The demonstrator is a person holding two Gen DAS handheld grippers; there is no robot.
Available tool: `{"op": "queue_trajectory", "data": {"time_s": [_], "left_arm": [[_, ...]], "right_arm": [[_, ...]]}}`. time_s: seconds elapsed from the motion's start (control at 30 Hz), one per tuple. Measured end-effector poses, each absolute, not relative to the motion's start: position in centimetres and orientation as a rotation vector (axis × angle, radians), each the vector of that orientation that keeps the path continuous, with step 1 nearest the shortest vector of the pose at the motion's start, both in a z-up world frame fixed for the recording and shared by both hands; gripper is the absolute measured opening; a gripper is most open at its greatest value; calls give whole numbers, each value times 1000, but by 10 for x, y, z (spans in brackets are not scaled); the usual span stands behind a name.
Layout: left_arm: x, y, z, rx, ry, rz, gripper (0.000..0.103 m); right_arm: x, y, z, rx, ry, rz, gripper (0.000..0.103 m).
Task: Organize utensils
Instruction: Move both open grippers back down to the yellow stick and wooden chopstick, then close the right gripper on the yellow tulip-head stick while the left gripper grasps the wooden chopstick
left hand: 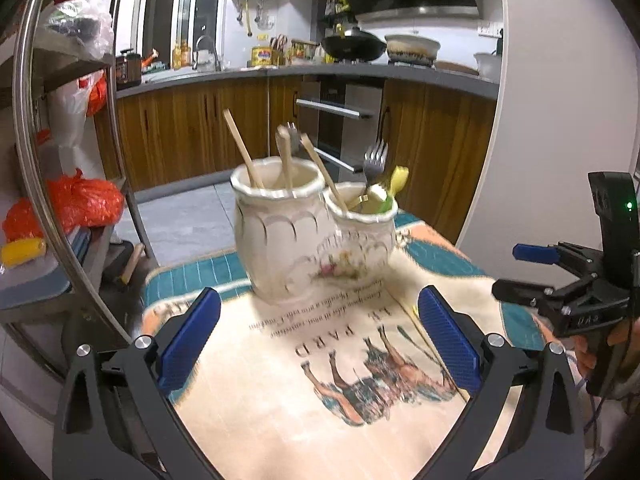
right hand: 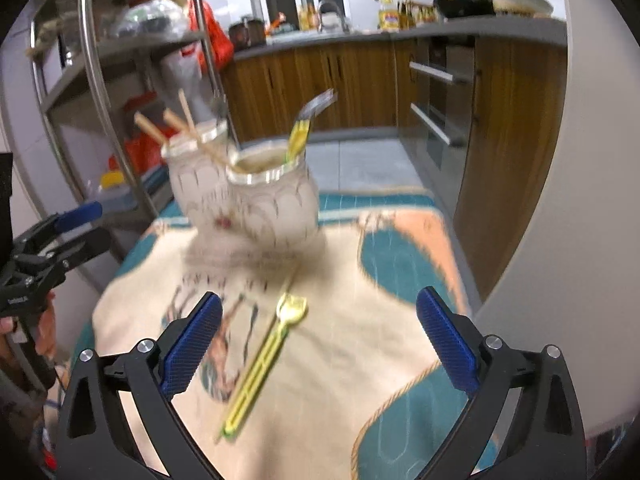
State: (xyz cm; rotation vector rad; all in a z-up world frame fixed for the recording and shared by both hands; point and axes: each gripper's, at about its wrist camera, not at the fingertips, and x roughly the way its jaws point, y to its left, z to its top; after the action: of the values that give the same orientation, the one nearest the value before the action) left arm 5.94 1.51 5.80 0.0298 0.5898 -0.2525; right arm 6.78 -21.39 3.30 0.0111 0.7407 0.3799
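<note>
- Currently, both the left gripper [left hand: 319, 336] and the right gripper [right hand: 319, 340] are spread wide, with nothing gripped.
- A gold-headed, yellow-handled spoon [right hand: 264, 364] is seen lying on the printed tablecloth [right hand: 360, 340] between the right gripper's blue pads.
- A cream double ceramic utensil holder [left hand: 308, 232] is seen beyond both grippers.

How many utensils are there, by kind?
Wooden sticks: 3, in the holder
Forks: 2, in the holder
Yellow utensil: 1, loose on the cloth
Total: 6. The yellow bits beside the fork in the right pot are too blurred to count separately.
</note>
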Motion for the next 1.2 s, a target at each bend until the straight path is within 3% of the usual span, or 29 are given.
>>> {"op": "queue_trajectory", "data": {"time_s": [0.4,0.47,0.53,0.63,0.7,0.9,1.2], "left_arm": [[57,6,20,42,690,-224,97],[58,5,18,47,692,-219,97],[58,4,18,52,693,-219,97],[59,3,17,54,699,-221,97],[60,2,16,56,704,-225,97],[59,-2,14,65,710,-230,97],[59,-6,13,76,719,-239,97]], "right_arm": [[65,-184,-7,-39,870,382,94],[66,-182,-9,-31,890,388,81],[68,-180,-12,-14,922,412,57],[68,-177,-15,8,945,437,37],[68,-176,-16,22,958,451,30],[67,-175,-21,25,975,460,16],[77,-191,-15,-44,971,393,13]]}}
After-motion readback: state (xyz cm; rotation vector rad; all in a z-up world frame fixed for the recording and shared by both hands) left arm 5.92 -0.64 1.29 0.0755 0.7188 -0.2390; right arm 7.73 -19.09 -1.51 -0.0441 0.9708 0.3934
